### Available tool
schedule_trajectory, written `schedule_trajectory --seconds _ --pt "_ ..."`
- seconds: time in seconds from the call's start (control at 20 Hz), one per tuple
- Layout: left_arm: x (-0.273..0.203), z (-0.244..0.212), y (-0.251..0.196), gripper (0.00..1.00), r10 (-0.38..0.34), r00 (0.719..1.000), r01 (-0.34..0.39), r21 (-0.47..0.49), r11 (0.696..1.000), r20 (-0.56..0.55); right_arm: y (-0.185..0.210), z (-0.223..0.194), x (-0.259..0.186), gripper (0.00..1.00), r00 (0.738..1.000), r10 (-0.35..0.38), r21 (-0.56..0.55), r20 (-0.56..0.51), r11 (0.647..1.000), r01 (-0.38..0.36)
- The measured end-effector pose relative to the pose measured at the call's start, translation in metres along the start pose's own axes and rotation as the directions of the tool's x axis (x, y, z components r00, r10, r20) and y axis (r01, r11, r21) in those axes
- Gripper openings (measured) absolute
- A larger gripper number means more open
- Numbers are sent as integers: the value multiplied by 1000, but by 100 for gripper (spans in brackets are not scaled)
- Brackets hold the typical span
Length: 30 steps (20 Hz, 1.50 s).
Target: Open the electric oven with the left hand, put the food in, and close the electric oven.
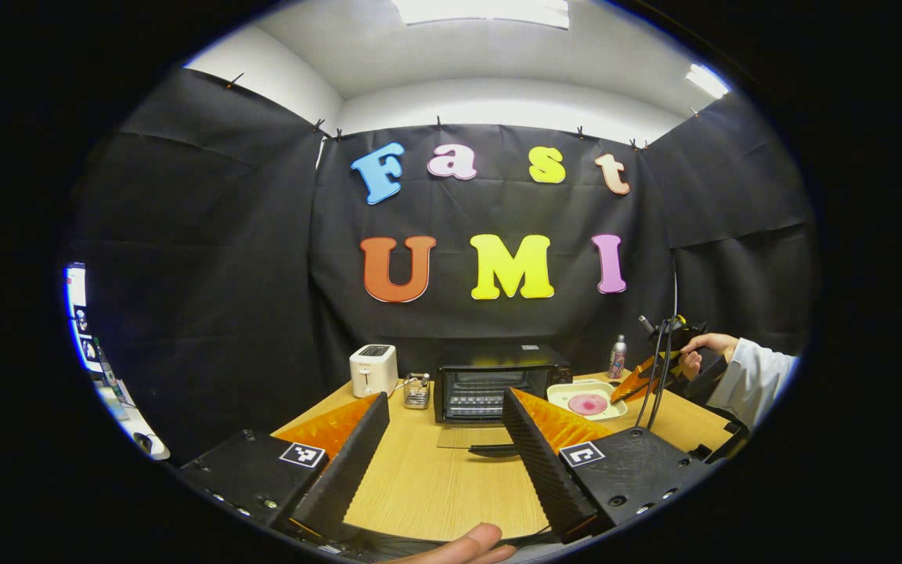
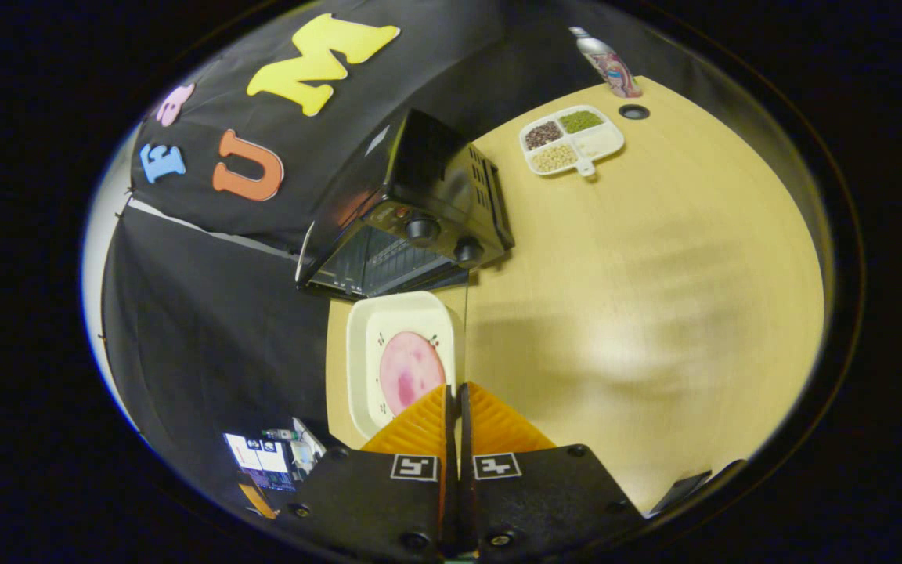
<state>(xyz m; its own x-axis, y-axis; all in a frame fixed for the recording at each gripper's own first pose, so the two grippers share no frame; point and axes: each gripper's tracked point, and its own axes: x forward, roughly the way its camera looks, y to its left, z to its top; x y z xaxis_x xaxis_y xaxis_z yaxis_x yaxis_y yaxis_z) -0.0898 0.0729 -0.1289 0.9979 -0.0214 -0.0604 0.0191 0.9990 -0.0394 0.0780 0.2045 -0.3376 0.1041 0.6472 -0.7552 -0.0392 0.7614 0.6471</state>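
The black electric oven stands at the back of the wooden table, its glass door folded down flat with the handle toward me. My left gripper hangs open in front of it, holding nothing. To the oven's right a cream plate with a round pink food is held by its rim in the right gripper. In the right gripper view the gripper is shut on the plate's edge, the food just beyond, and the oven ahead.
A white toaster and a small glass holder sit left of the oven. A bottle and a divided tray of beans stand at the table's far side. A hand and white sleeve hold the right gripper.
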Motion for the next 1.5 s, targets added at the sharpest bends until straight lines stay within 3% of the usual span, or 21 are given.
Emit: schedule_trajectory --seconds 0.1,0.35,0.5,0.6,0.7,0.8,0.9,1.0,1.1,1.15,1.3,1.4,1.5 --pt "-2 1 13 94 26 1000 -26 -9 1000 2 14 -5 16 4 1000 -11 -12 -15 1000 11" --pt "-7 -3 37 94 52 999 -52 -45 998 12 37 -2 65 0 998 -55 -5 -3 998 55" --pt "-11 -9 51 94 78 997 -77 -31 997 3 53 8 98 4 998 -38 50 40 998 36" --pt "-13 -14 55 94 80 997 -80 -27 996 -3 63 18 117 1 996 -17 108 87 994 8" --pt "-11 -19 59 94 79 997 -79 -18 997 -9 69 29 133 4 990 -29 157 138 988 7" --pt "-13 -27 65 94 84 996 -84 10 996 -12 71 38 148 0 981 -56 205 186 979 17" --pt "-14 -34 76 94 110 994 -109 65 992 -7 72 50 157 4 959 -85 280 269 960 6" --pt "-13 -40 84 94 126 992 -124 102 987 -9 69 66 165 4 922 -123 351 367 936 -15" --pt "-12 -44 86 94 127 992 -125 98 987 -11 67 77 172 0 889 -158 414 429 909 -38" --pt "-10 -46 88 94 124 992 -122 87 989 -12 67 79 175 4 880 -171 430 444 902 -42" --pt "-7 -49 93 95 122 992 -122 37 992 -10 72 94 192 4 834 -192 443 517 894 -70" --pt "-2 -51 94 95 112 994 -112 26 993 -6 81 97 205 4 823 -190 455 535 886 -91" --pt "-1 -56 98 95 112 994 -112 30 993 -8 94 97 225 0 837 -171 471 520 875 -114"
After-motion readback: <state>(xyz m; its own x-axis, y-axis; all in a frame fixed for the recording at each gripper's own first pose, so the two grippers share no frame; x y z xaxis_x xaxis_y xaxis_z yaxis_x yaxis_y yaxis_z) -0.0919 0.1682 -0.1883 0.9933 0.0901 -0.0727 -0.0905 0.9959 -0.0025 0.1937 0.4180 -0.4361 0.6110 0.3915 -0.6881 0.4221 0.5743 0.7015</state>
